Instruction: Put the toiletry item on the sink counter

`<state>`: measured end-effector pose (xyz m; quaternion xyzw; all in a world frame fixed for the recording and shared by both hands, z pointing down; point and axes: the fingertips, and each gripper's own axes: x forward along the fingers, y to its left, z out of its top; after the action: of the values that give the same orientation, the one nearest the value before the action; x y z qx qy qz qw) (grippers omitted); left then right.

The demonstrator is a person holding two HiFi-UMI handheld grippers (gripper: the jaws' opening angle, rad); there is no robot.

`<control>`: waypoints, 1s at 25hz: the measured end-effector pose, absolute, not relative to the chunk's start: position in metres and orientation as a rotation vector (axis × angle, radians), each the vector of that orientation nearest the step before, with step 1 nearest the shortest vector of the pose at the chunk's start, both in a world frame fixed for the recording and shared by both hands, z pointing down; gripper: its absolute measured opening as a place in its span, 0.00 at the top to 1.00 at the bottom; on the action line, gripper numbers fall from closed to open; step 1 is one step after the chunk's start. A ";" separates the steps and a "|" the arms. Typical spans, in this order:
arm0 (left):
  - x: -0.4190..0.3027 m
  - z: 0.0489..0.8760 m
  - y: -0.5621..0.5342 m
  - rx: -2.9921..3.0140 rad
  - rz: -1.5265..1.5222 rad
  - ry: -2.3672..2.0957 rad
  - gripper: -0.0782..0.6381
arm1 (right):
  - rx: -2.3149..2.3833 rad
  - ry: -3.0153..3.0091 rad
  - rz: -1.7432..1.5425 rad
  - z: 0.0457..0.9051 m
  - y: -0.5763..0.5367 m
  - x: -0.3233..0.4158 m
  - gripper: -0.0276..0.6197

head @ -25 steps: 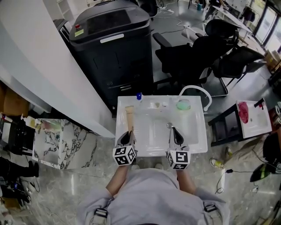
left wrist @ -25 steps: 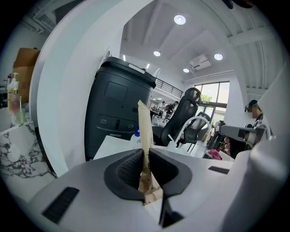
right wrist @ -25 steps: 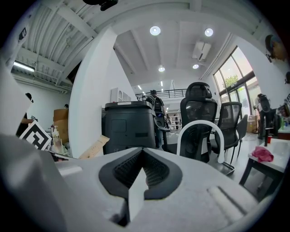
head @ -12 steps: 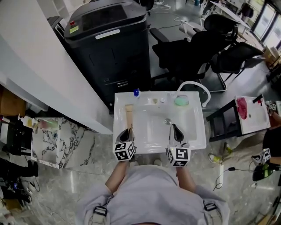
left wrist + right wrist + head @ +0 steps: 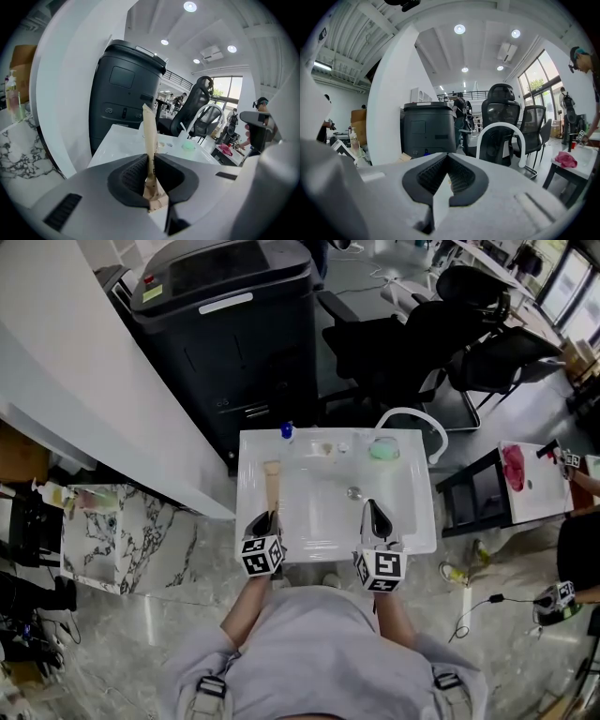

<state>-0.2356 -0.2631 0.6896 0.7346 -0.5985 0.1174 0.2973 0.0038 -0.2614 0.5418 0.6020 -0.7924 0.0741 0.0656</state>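
Between the fingers (image 5: pixel 129 180) of the left gripper (image 5: pixel 150 161), pinching a tan toiletry tube (image 5: pixel 149 133) by its crimped end, thin edge up, jutting forward over the left ledge of the white sink tabletop (image 5: pixel 417 526); cannot tell whether touching it. Over to the right gripper (image 5: pixel 447 159): fingers pressed together on nothing, hovering by the near rim. Further back on the far ledge, blue-capped bottle (image 5: pixel 287 431) and green item (image 5: pixel 382 450).

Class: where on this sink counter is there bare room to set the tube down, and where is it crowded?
Bare: the left rim beside the basin, by the tube in the left tongs, and the right rim. Crowded: the back ledge, with blue-capped bottle and green item.
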 end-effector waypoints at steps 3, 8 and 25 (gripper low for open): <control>-0.238 0.699 -0.263 1.941 0.343 -1.588 0.84 | 1.816 -2.385 0.226 0.543 -0.261 0.004 0.95; -0.240 0.711 -0.261 1.924 0.375 -1.579 0.84 | 1.823 -2.382 0.228 0.542 -0.260 0.003 0.95; -0.244 0.741 -0.259 1.865 0.419 -1.543 0.84 | 1.836 -2.365 0.224 0.540 -0.255 0.002 0.95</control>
<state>-0.2440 -0.2594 0.7409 0.7150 -0.5917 0.1605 0.3360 0.0021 -0.2549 0.5401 0.6099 -0.7859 0.0745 0.0696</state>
